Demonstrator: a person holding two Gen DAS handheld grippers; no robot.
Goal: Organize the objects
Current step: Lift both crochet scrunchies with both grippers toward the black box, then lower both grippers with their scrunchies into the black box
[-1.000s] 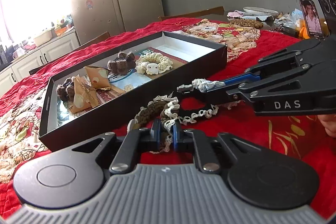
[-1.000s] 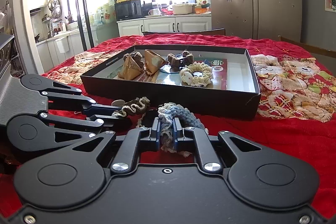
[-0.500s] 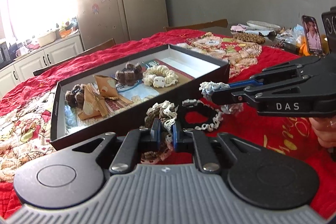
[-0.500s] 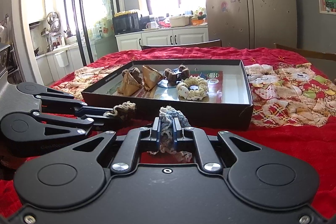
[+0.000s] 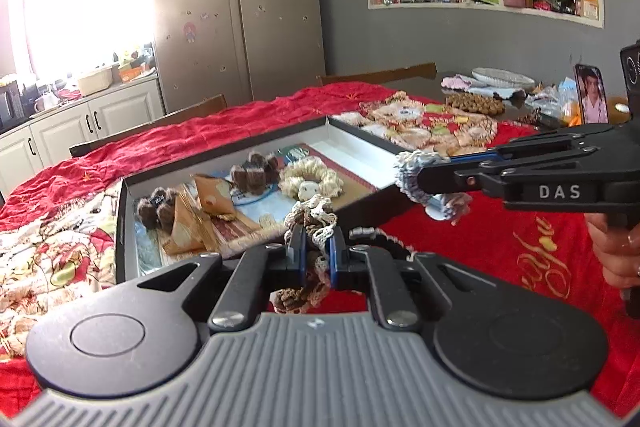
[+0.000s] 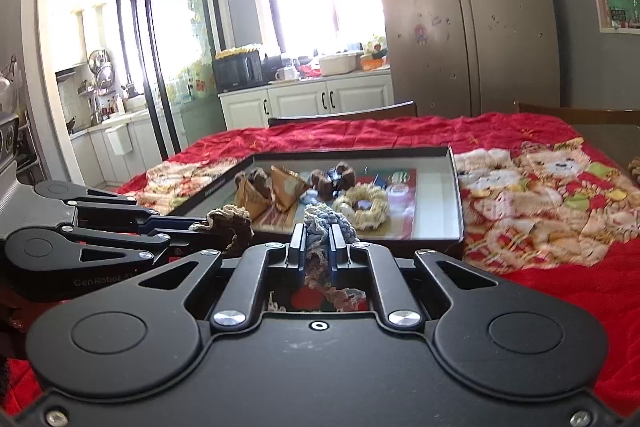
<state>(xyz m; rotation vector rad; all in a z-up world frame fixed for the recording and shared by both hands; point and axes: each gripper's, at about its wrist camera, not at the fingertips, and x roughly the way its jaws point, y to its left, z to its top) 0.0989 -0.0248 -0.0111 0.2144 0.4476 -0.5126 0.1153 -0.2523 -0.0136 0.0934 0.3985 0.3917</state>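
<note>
You have a brown crocheted scrunchie (image 5: 308, 223) pinched flat between the left gripper (image 5: 316, 247)'s jaws and a blue-grey crocheted scrunchie (image 6: 324, 227) clamped the same way in the right gripper (image 6: 318, 245); both pairs of jaws are closed down to the thickness of the yarn, each loop caught at one edge so the rest hangs slack below the pads, which I judge is the easy way to carry something this floppy. Both scrunchies are off the red tablecloth (image 5: 480, 251) and sit just short of the near wall of the black tray (image 6: 456, 195), which lies at 12 o'clock from each gripper, so the drop into it looks like the step in hand. In the left view the right gripper comes in from 3 o'clock; in the right view the left one lies at 9 o'clock. Counting what is already in the tray: one cream scrunchie (image 6: 364, 205), two tan paper-wrapped bundles (image 6: 276, 187), and two dark brown fuzzy pieces (image 5: 254, 173), five items, crowded toward its left half, leaving the white floor on the right free for your two. One more dark loop (image 5: 384, 239) lies on the cloth just behind the left jaws
</note>
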